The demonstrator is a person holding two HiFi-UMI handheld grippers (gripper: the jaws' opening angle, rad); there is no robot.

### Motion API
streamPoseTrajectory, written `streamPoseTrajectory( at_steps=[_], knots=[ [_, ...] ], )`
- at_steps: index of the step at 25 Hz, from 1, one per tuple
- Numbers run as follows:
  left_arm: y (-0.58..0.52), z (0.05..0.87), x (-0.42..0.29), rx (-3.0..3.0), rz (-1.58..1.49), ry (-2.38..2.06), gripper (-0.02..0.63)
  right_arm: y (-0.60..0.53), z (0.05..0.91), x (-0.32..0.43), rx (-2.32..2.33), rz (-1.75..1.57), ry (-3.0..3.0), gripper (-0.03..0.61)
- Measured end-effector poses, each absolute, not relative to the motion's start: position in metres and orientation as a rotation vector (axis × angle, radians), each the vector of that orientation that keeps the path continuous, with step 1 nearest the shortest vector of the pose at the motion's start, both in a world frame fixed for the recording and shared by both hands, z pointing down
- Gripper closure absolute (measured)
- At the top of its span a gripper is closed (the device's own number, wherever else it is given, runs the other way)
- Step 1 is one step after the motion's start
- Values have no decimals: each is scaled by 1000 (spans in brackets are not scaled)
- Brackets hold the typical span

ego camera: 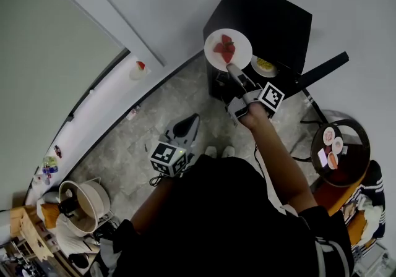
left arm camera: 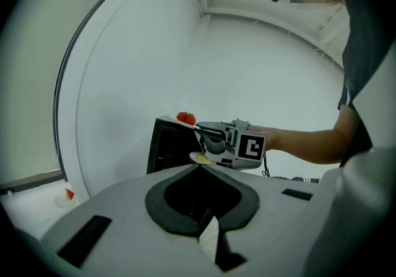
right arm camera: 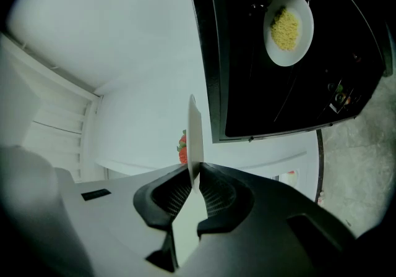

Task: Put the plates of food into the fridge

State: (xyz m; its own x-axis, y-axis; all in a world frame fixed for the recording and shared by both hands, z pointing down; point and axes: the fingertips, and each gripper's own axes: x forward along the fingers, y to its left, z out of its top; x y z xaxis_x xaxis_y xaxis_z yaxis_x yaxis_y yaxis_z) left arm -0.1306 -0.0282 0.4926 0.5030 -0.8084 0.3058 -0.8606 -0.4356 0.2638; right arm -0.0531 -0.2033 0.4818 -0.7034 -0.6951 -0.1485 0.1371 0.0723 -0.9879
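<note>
Head view: at one o'clock the strawberry plate [ego camera: 228,49] is clamped by the right gripper [ego camera: 233,70], the left gripper [ego camera: 189,123] is closed empty, and level placing into the fridge is judged next.

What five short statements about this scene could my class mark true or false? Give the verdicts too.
1. The right gripper clamps the rim of the strawberry plate. True.
2. The plate of yellow food sits on the round table. False: it sits on the black cabinet.
3. The left gripper holds a plate. False: it holds nothing.
4. The strawberry plate rests on the floor. False: it is held in the air by the cabinet's edge.
5. The round table carries several small dishes. True.
</note>
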Motion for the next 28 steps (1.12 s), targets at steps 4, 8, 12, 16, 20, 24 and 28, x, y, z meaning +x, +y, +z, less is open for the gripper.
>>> streamPoseTrajectory(
  at_steps=[4, 8, 12, 16, 20, 24, 28],
  knots=[
    [-20, 496, -129, 2370, 197, -1381, 591, -186, 482, -58, -538, -1706, 1777, 525],
    [-12, 503, -130, 2350, 207, -1381, 591, -171, 488, -61, -520, -1719, 1795, 525],
    [-10, 508, -134, 2340, 229, -1383, 591, -165, 502, -62, -527, -1750, 1774, 525],
    [-15, 508, -134, 2337, 233, -1390, 591, -164, 518, -59, -538, -1781, 1759, 525],
    [-19, 509, -133, 2334, 237, -1390, 591, -162, 538, -56, -567, -1825, 1716, 526],
    [-25, 510, -135, 2335, 241, -1389, 591, -168, 555, -52, -603, -1840, 1700, 526],
    [-29, 511, -139, 2326, 241, -1399, 591, -176, 570, -47, -640, -1836, 1719, 526]
  ],
)
